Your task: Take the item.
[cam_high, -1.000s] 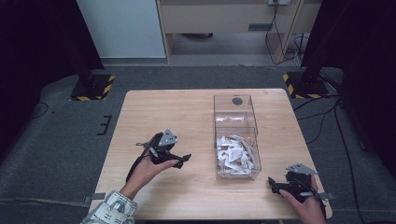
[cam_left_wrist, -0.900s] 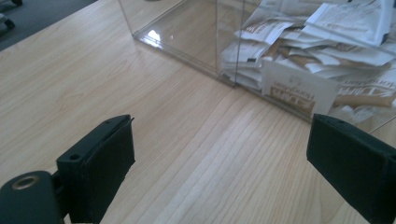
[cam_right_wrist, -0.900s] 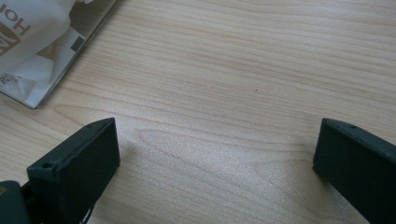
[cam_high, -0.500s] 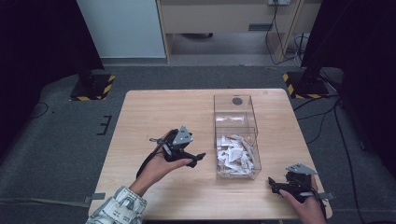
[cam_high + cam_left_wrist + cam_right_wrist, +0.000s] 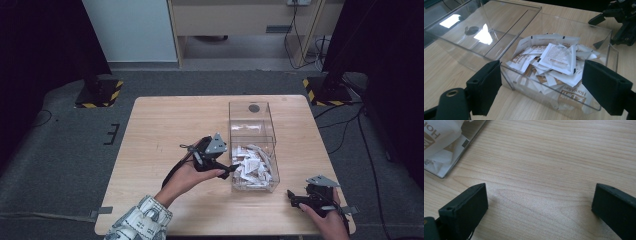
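A clear plastic box (image 5: pixel 230 125) with two compartments stands right of the table's middle. Its near compartment holds a heap of white sachets (image 5: pixel 252 165); the far one holds just a small dark round spot (image 5: pixel 254 107). My left gripper (image 5: pixel 229 170) hovers open at the box's near left side, touching nothing. In the left gripper view, the left gripper (image 5: pixel 544 75) frames the box wall (image 5: pixel 524 17) and the sachets (image 5: pixel 556 57). My right gripper (image 5: pixel 291 199) rests open near the table's front right corner. The right gripper (image 5: pixel 539 197) has bare wood between its jaws.
The wooden table (image 5: pixel 165 130) is bare to the left of the box. The box's near corner (image 5: pixel 446 150) lies left of my right gripper. Dark stands with yellow-striped bases (image 5: pixel 100 92) flank the table on grey carpet.
My left gripper has travelled right across the table, from left of centre up to the box's side. The right gripper has stayed where it was.
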Motion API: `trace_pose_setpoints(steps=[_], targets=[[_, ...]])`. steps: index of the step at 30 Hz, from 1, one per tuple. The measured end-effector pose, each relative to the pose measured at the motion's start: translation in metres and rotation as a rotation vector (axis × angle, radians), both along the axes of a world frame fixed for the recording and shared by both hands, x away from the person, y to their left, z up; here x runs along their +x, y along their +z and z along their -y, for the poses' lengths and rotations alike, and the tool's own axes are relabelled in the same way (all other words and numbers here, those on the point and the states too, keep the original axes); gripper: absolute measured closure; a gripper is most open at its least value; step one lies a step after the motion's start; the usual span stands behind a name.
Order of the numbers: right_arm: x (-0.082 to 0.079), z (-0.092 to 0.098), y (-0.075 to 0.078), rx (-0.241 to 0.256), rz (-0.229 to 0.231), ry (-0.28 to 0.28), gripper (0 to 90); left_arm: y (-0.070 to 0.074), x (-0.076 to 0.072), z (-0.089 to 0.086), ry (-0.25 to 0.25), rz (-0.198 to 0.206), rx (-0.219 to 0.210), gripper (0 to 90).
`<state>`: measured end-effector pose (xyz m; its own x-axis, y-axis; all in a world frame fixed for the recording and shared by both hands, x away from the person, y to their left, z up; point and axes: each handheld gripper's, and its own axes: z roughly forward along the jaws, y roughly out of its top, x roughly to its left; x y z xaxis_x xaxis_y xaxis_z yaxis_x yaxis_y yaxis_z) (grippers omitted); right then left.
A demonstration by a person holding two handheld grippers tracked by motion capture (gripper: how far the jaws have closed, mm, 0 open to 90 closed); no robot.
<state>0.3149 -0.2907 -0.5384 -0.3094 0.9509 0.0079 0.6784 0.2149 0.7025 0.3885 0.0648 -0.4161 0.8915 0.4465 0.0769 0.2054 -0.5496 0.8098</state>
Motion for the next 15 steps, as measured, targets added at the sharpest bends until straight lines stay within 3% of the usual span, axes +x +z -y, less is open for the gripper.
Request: trace_pose_setpoints(steps=[15], targets=[[0.000,0.000,0.000,0.000,0.000,0.000,0.8,0.006,-0.009,0.037,-0.077,-0.013,0.011,28.0]])
